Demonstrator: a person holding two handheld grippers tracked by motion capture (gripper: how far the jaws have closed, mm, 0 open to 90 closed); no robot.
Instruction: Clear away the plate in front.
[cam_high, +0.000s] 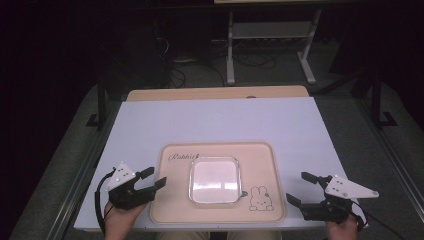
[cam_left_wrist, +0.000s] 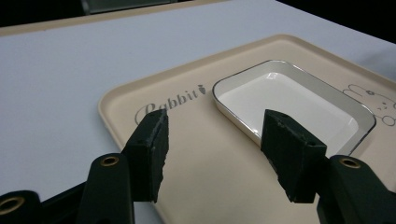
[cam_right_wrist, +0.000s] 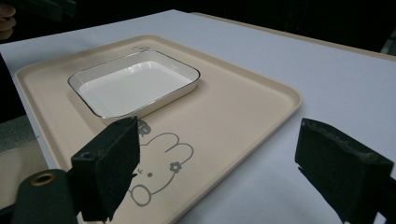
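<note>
Dish (cam_high: 214, 180) sits mid-tray (cam_high: 172, 210) on the desk (cam_high: 215, 120), between my tools. My left tool (cam_high: 150, 179), jaws apart and empty, is nearer, dish to its right; my right tool (cam_high: 301, 188) gapes empty too.

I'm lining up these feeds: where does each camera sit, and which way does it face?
High view: above the person's side, looking forward and down at the table; both hands and claws show.
Left gripper view: on the left claw, facing the dish on the tray.
Right gripper view: on the right claw, facing the same dish.
All share tray and dish.
</note>
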